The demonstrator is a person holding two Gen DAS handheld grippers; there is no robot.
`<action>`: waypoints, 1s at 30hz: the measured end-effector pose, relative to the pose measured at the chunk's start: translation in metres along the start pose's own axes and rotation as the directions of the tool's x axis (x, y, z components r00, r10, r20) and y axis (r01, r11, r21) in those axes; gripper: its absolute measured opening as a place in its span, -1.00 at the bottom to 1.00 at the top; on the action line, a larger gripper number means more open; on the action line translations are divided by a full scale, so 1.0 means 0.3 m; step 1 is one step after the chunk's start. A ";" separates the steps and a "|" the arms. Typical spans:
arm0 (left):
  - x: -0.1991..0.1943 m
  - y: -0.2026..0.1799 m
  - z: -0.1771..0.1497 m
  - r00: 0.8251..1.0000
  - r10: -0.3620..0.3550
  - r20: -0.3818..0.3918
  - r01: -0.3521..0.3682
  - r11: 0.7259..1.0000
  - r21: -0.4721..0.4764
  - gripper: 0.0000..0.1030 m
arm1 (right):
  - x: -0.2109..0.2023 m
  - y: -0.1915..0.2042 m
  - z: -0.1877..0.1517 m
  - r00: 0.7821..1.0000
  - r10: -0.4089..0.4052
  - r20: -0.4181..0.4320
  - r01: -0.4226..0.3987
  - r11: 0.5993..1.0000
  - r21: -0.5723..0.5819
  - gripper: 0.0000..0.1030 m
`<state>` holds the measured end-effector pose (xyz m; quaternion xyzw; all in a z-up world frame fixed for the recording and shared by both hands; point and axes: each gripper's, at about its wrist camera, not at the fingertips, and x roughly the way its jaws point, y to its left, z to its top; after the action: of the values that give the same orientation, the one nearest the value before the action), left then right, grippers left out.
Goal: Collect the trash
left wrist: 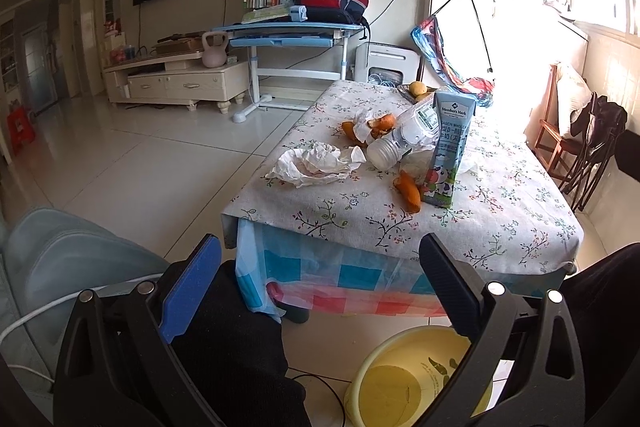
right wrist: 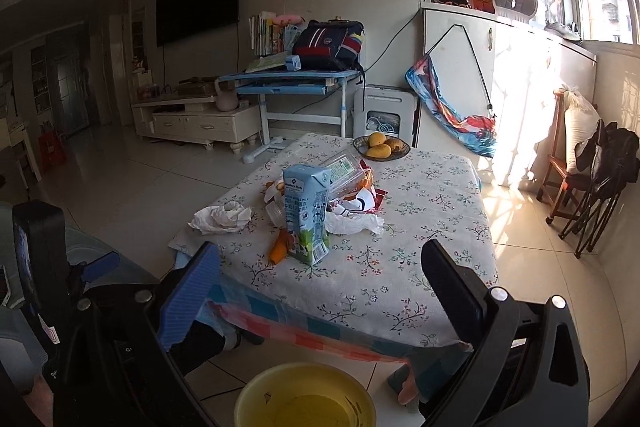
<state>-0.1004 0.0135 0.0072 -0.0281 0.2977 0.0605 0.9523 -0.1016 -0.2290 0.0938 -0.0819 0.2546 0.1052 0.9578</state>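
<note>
Looks like the very start — both the left hand-held gripper (left wrist: 320, 283) and right hand-held gripper (right wrist: 320, 291) hang wide open, holding nothing. Trash sits mid-desk (right wrist: 400, 267): milk carton (right wrist: 307, 217), crumpled tissue (left wrist: 316, 163), plastic bottle (left wrist: 404, 139), peels. Yellow bin (right wrist: 256, 399) waits on the floor. I'd grab the carton first — it blocks the bottle.

- The left hand-held gripper (left wrist: 320, 283) is hovering with its jaws spread wide, gripping nothing.
- The right hand-held gripper (right wrist: 320, 287) is hanging level with its fingers (right wrist: 192, 291) parted, likewise holding nothing.
</note>
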 end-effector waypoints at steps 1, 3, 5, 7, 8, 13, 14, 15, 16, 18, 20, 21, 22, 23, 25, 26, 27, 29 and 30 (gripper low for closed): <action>0.010 0.000 0.010 1.000 0.000 -0.002 0.000 1.000 0.003 0.86 | 0.037 -0.008 -0.005 0.999 -0.015 -0.041 0.015 1.000 -0.009 0.88; 0.034 0.003 0.029 1.000 -0.004 -0.008 0.004 1.000 0.005 0.86 | 0.098 -0.029 -0.021 0.995 -0.005 -0.103 0.007 1.000 0.023 0.88; 0.067 0.005 0.050 1.000 0.003 -0.011 -0.003 1.000 0.009 0.86 | 0.136 -0.048 -0.034 0.993 0.023 -0.119 -0.016 0.998 0.065 0.88; 0.106 0.004 0.076 1.000 0.017 -0.019 -0.017 1.000 0.016 0.86 | 0.171 -0.057 -0.046 0.989 0.044 -0.143 -0.033 0.996 0.083 0.88; 0.126 0.002 0.091 0.999 0.026 -0.022 -0.026 0.999 0.021 0.86 | 0.194 -0.056 -0.048 0.987 0.047 -0.152 -0.035 0.996 0.080 0.88; 0.237 -0.012 0.165 0.996 0.071 -0.045 -0.070 0.997 0.039 0.86 | 0.288 -0.042 -0.044 0.975 0.104 -0.194 -0.086 0.992 0.097 0.88; 0.258 -0.013 0.176 0.996 0.075 -0.052 -0.073 0.997 0.035 0.86 | 0.306 -0.037 -0.037 0.974 0.112 -0.196 -0.095 0.991 0.093 0.88; 0.277 -0.014 0.187 0.995 0.077 -0.058 -0.075 0.997 0.031 0.86 | 0.322 -0.031 -0.028 0.973 0.120 -0.196 -0.105 0.991 0.088 0.88; 0.297 -0.018 0.198 0.995 0.083 -0.064 -0.081 0.996 0.030 0.86 | 0.337 -0.025 -0.019 0.972 0.131 -0.197 -0.116 0.990 0.083 0.88; 0.339 -0.028 0.222 0.992 0.100 -0.080 -0.097 0.995 0.036 0.86 | 0.369 -0.012 -0.001 0.969 0.153 -0.193 -0.141 0.987 0.079 0.88; 0.385 -0.038 0.241 0.989 0.116 -0.097 -0.113 0.993 0.042 0.86 | 0.410 -0.009 0.015 0.966 0.174 -0.189 -0.163 0.984 0.076 0.88; 0.410 -0.043 0.248 0.987 0.122 -0.107 -0.118 0.992 0.043 0.86 | 0.430 -0.006 0.021 0.966 0.182 -0.183 -0.171 0.982 0.075 0.88; 0.436 -0.046 0.257 0.985 0.123 -0.119 -0.119 0.992 0.044 0.86 | 0.450 -0.006 0.026 0.966 0.187 -0.179 -0.176 0.981 0.076 0.88; 0.462 -0.049 0.260 0.983 0.125 -0.131 -0.120 0.992 0.045 0.86 | 0.470 -0.007 0.030 0.965 0.195 -0.176 -0.183 0.980 0.083 0.88; 0.512 -0.052 0.262 0.979 0.127 -0.158 -0.121 0.991 0.049 0.77 | 0.509 -0.008 0.036 0.961 0.216 -0.174 -0.199 0.974 0.110 0.88; 0.536 -0.049 0.265 0.977 0.126 -0.170 -0.119 0.992 0.051 0.65 | 0.528 -0.005 0.038 0.959 0.224 -0.171 -0.205 0.971 0.122 0.88; 0.558 -0.046 0.266 0.975 0.123 -0.183 -0.116 0.992 0.050 0.56 | 0.547 -0.004 0.039 0.957 0.232 -0.172 -0.211 0.969 0.132 0.88; 0.595 -0.040 0.270 0.973 0.108 -0.205 -0.103 0.994 0.037 0.39 | 0.584 0.001 0.044 0.953 0.246 -0.179 -0.221 0.964 0.148 0.88; 0.611 -0.037 0.272 0.972 0.097 -0.214 -0.093 0.995 0.031 0.24 | 0.603 0.002 0.045 0.952 0.248 -0.181 -0.223 0.963 0.150 0.88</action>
<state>0.0965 0.0277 -0.0300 -0.0101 0.4007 0.0994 0.9108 0.0582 -0.1968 0.0141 0.0007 0.3628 0.1935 0.9115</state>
